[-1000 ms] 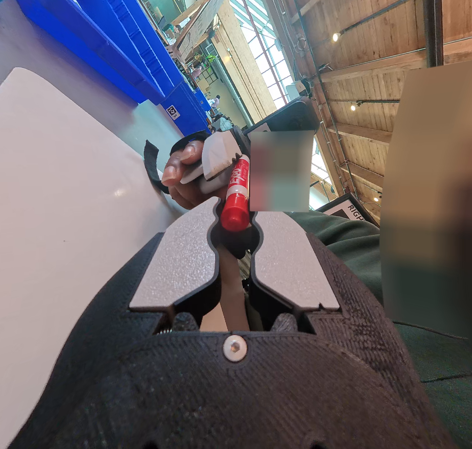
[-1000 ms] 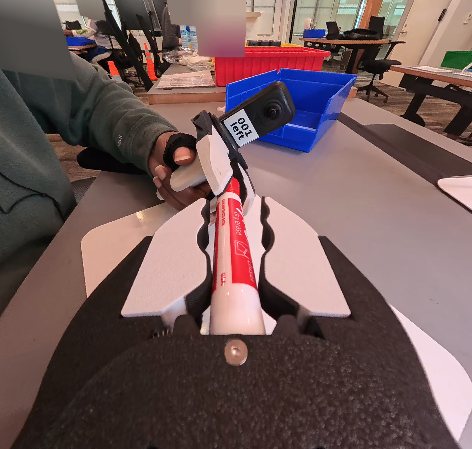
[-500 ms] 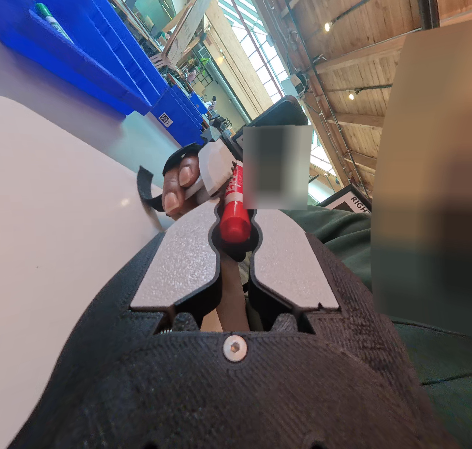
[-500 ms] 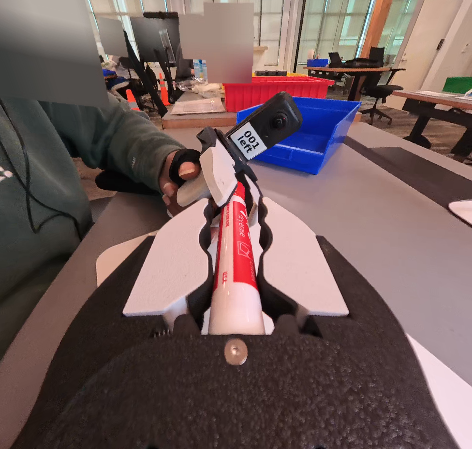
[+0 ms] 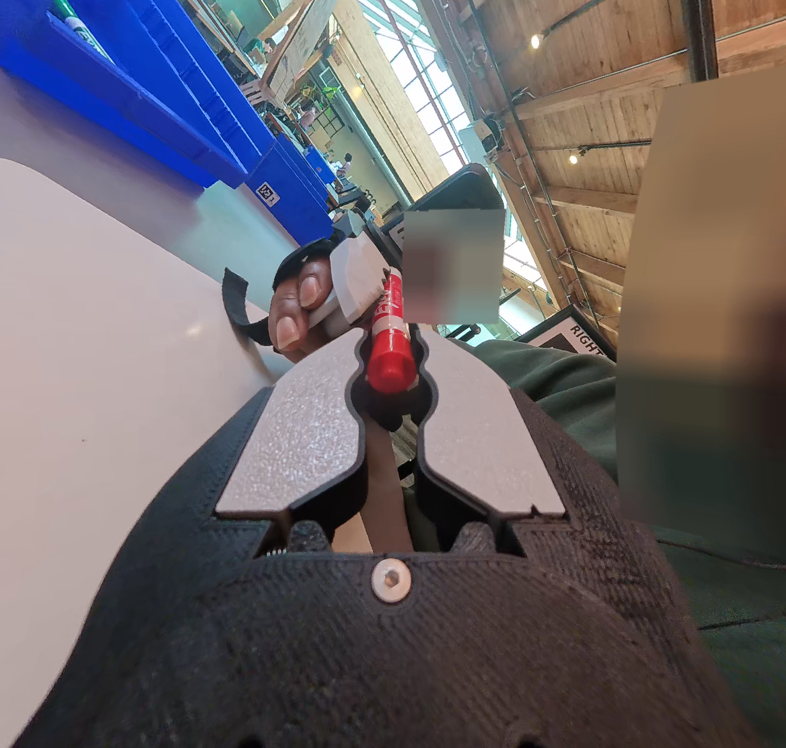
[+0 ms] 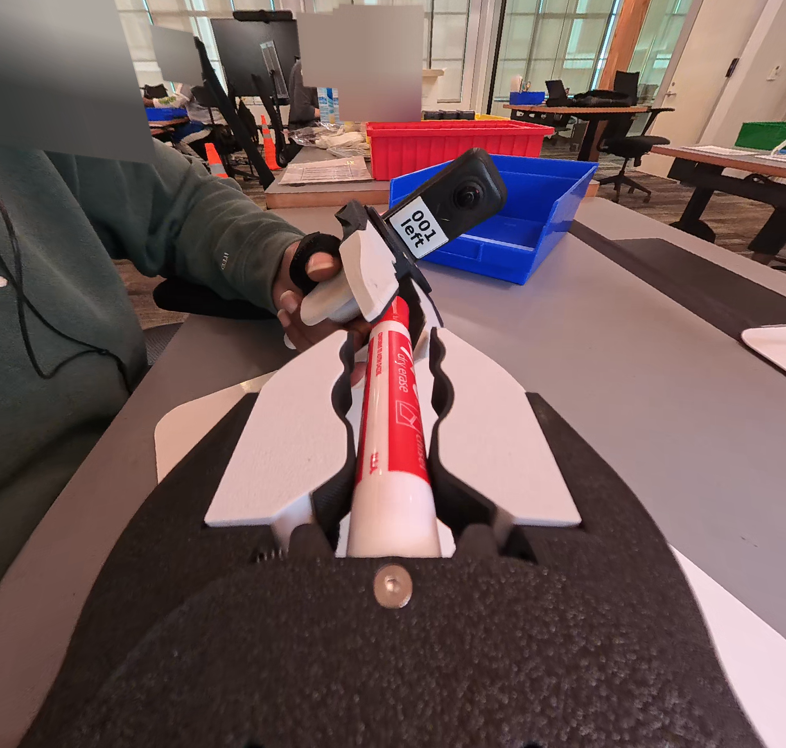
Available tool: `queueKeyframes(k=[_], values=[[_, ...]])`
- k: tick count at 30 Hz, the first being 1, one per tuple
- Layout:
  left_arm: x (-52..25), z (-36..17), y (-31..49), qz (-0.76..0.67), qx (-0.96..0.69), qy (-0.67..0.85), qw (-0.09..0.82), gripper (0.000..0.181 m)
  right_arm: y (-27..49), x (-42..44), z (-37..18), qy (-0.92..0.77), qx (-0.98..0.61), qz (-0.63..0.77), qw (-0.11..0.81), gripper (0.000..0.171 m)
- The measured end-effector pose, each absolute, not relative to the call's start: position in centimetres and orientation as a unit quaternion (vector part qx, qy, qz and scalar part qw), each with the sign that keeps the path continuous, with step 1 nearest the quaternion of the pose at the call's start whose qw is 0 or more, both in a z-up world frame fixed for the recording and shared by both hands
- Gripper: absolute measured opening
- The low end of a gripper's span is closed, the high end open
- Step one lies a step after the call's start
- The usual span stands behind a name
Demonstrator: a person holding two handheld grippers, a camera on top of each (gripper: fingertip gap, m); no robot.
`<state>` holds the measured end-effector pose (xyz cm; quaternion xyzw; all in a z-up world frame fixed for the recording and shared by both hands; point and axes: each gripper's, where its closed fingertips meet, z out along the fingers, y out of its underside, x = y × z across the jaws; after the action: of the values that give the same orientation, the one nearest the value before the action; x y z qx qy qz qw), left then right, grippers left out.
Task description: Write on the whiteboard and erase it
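Grey table (image 6: 595, 387), one marker (image 6: 393, 451), two tools (image 6: 391, 370)

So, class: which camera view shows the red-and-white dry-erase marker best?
The right wrist view: the red-and-white dry-erase marker lies lengthwise between the right gripper's fingers, its barrel in plain sight. The left wrist view shows mainly its red cap end, held in the left gripper.

The grey desk (image 6: 574, 366) carries a white whiteboard (image 6: 183, 434) at 7 o'clock, a blue bin (image 6: 548, 226) at 1 o'clock, and another white board's corner (image 6: 765, 340) at 3 o'clock.
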<state>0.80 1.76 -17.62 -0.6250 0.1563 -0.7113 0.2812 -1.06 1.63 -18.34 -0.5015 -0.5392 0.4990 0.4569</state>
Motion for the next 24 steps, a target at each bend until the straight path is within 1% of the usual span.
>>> queueKeyframes(k=[9,18,22,24], values=[[0.6,-17.2,1.1,-0.675,-0.628,0.234,0.309,0.020,1.0,-1.2,-17.3,-0.545,-0.494,0.501,0.457,0.033],[0.7,-16.3,0.7,-0.671,-0.624,0.258,0.307,0.020,0.7,-1.0,-16.5,-0.567,-0.479,0.505,0.440,0.032],[0.8,-15.7,0.5,-0.675,-0.618,0.260,0.308,0.020,0.6,-0.8,-15.6,-0.554,-0.474,0.532,0.431,0.032],[0.1,-15.0,0.9,-0.674,-0.610,0.259,0.326,0.020,1.9,0.8,-13.4,-0.502,-0.465,0.577,0.446,0.031]])
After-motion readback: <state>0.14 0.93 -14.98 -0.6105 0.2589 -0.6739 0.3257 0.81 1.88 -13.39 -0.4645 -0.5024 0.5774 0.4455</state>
